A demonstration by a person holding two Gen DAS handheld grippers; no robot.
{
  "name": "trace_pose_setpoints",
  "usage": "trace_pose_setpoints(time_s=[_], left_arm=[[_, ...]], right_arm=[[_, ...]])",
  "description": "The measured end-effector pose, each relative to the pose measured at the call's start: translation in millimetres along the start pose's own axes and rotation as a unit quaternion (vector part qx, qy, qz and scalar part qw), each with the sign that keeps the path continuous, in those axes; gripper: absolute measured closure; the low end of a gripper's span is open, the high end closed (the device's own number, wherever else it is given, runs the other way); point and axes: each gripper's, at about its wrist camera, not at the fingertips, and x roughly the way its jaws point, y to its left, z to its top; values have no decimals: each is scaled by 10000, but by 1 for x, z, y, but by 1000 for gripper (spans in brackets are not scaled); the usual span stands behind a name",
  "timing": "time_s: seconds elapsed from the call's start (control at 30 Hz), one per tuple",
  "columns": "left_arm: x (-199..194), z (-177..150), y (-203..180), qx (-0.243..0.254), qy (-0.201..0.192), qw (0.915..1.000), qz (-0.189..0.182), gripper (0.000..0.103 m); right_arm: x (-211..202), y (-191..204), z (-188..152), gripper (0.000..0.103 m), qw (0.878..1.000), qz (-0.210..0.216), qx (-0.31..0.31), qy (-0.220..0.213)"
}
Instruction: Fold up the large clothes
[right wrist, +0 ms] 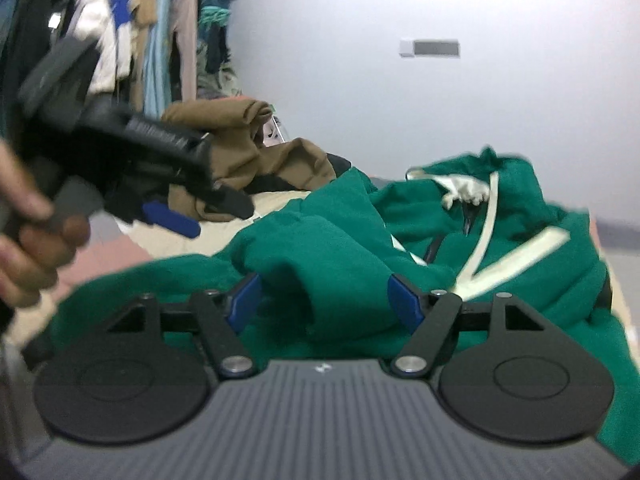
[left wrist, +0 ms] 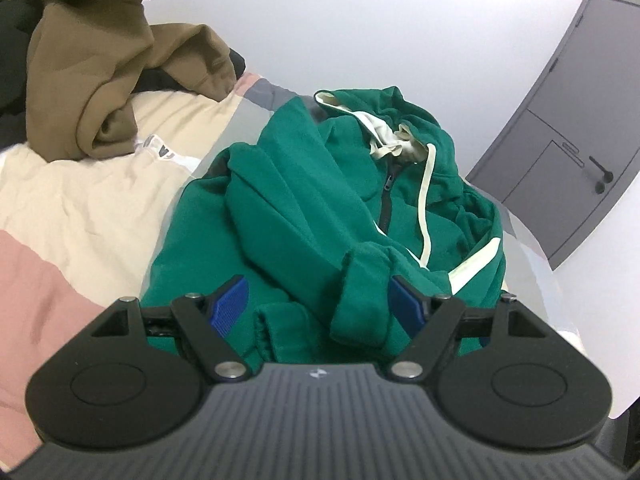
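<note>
A green zip hoodie (left wrist: 304, 200) with cream stripes and a cream drawstring lies crumpled on the bed, hood toward the wall. My left gripper (left wrist: 320, 300) hovers over its near part with the jaws wide apart; a folded sleeve cuff (left wrist: 360, 292) lies between the blue pads (left wrist: 230, 302), and nothing is pinched. In the right wrist view the hoodie (right wrist: 500, 240) fills the foreground. My right gripper (right wrist: 324, 298) is open over a green fold that rises between its fingers without being clamped. The left gripper (right wrist: 208, 212) shows blurred at upper left, held by a hand (right wrist: 28, 240).
A brown garment (left wrist: 100, 60) is heaped on dark clothes at the back left of the bed. The bed cover (left wrist: 80, 200) is cream and pink. A grey door (left wrist: 560, 140) stands at right. Hanging clothes (right wrist: 160, 20) crowd the far corner.
</note>
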Motion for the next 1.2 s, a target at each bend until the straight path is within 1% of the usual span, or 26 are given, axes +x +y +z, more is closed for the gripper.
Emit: trace_pose_setpoints(time_s=[0.1,0.17,0.27,0.3,0.33,0.4,0.43,0.5,0.53,0.67,0.7,0.8,0.87,0.93,0.97,1.03,1.07,1.1,1.13,1.17,1.2], left_arm=[[8,0,3,42,48,10000,55,23],[13,-1,6,-20,108,9999,86,23],[17,-1,8,-81,156,9998,55,23],[18,-1,8,-73,145,9998,69,23],[19,-1,8,-65,137,9998,92,23],[19,-2,8,-84,120,9998,92,23],[19,-2,8,-116,114,9998,74,23],[17,-2,8,-136,103,9999,-15,23],[15,-3,7,-112,87,9999,-26,23],[12,-5,2,51,16,9999,110,23],[12,-5,2,62,15,9999,136,23],[13,-6,4,54,17,9999,153,23],[13,-6,4,33,-21,9999,127,23],[13,-6,6,16,-54,10000,67,23],[13,-6,7,-7,-68,10000,34,23],[14,-6,11,-125,-78,9998,-92,23],[16,-5,13,-213,-80,9996,-147,23],[17,-4,15,-289,-94,9993,-200,23],[18,-4,17,-368,-103,9990,-247,23],[21,-3,19,-453,-89,9985,-295,23],[25,-2,20,-539,-63,9979,-354,23]], right_arm=[[18,13,-2,31,9991,-184,-344,163],[25,20,-7,32,9970,-359,-673,155],[31,21,-9,34,9956,-616,-690,158],[31,20,-8,42,9954,-678,-668,141],[30,19,-7,47,9948,-783,-646,95],[27,15,-4,66,9949,-854,-528,-7],[24,13,-3,70,9953,-864,-441,-43],[19,11,-1,76,9949,-957,-312,-105],[15,9,0,77,9945,-1018,-224,-138],[1,-2,2,85,9896,-1387,338,-161],[-2,-6,2,85,9877,-1467,514,-151],[-14,-26,-1,85,9761,-1688,1365,-73],[-21,-41,-6,85,9634,-1790,1997,49],[-28,-48,-13,84,9536,-1834,2384,152],[-32,-50,-16,82,9492,-1846,2536,226],[-38,-57,-23,79,9369,-1823,2956,402],[-41,-59,-26,74,9319,-1819,3102,475],[-45,-62,-29,65,9246,-1875,3267,572],[-49,-64,-33,60,9181,-1919,3409,636],[-55,-65,-36,50,9107,-1970,3568,667],[-63,-68,-40,37,9023,-2033,3742,666]])
